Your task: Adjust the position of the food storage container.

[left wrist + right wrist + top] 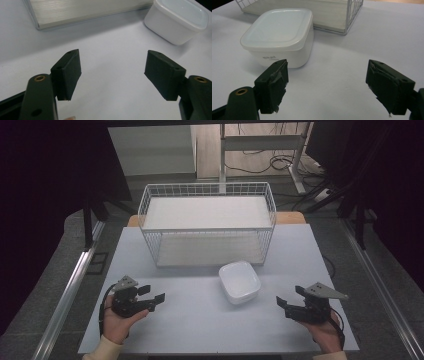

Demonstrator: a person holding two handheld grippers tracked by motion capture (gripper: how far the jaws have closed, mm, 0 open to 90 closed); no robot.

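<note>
A white lidded plastic container (239,282) sits on the pale table, just in front of a white wire basket (207,222). My left gripper (152,296) rests low at the table's front left, open and holding nothing, well left of the container. In the left gripper view its jaws stand wide apart (112,72) and the container (178,21) is at the upper right. My right gripper (290,297) is at the front right, also open with nothing in it. In the right gripper view (327,85) the container (279,37) lies just beyond the left jaw.
The wire basket has a white shelf on top and a pale board (332,15) as its floor. Metal rails (70,295) run along both sides of the table. A desk frame and cables (280,162) stand behind it.
</note>
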